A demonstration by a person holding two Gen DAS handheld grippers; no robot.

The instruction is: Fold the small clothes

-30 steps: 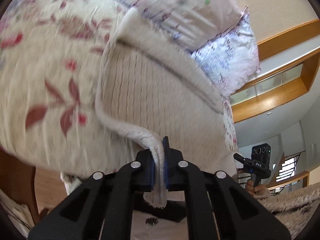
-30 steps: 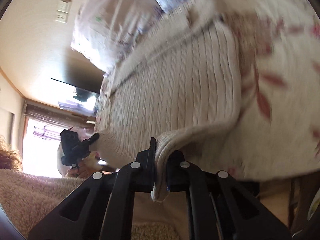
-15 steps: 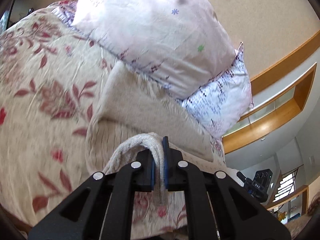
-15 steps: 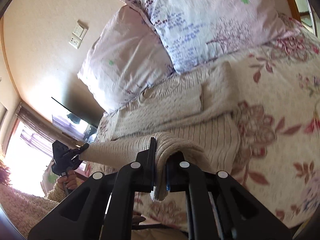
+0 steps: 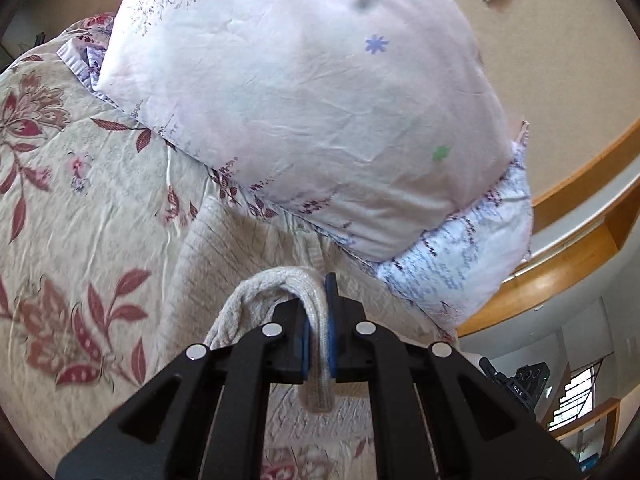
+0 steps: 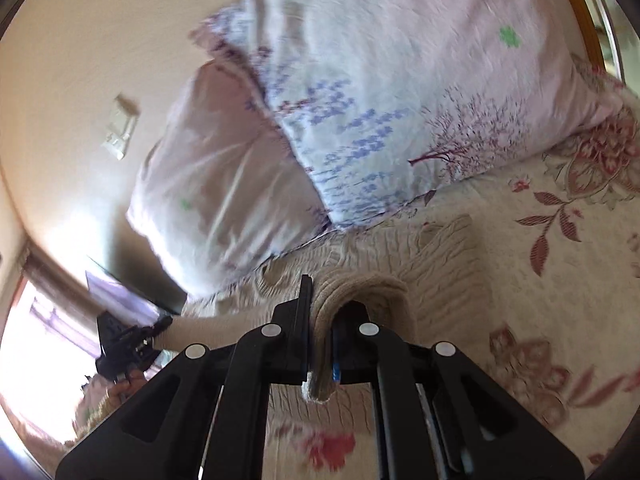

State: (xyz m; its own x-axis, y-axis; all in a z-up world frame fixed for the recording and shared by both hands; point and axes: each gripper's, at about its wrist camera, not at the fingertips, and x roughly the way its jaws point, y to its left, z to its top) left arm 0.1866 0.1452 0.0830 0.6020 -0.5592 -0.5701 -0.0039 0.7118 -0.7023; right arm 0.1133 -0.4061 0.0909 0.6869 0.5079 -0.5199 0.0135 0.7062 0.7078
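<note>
Cream ribbed knit, that's the sweater (image 5: 224,256), lying on the floral bedspread (image 5: 80,200) right up against the pillows at the far end. Only readable writing I can spot is "DAS" on the other gripper's body, lower right in the left wrist view. The left gripper (image 5: 318,344) is clamped on a thick folded edge of the sweater, blue pads squeezing the fabric. The right gripper (image 6: 320,344) is pinched on another rolled edge, knit looping over to its right. A pink-white pillow (image 5: 304,92) sits on the left, and a blue-print pillow (image 6: 400,92) next to it on the right, both kinda blurry in the right view.
</note>
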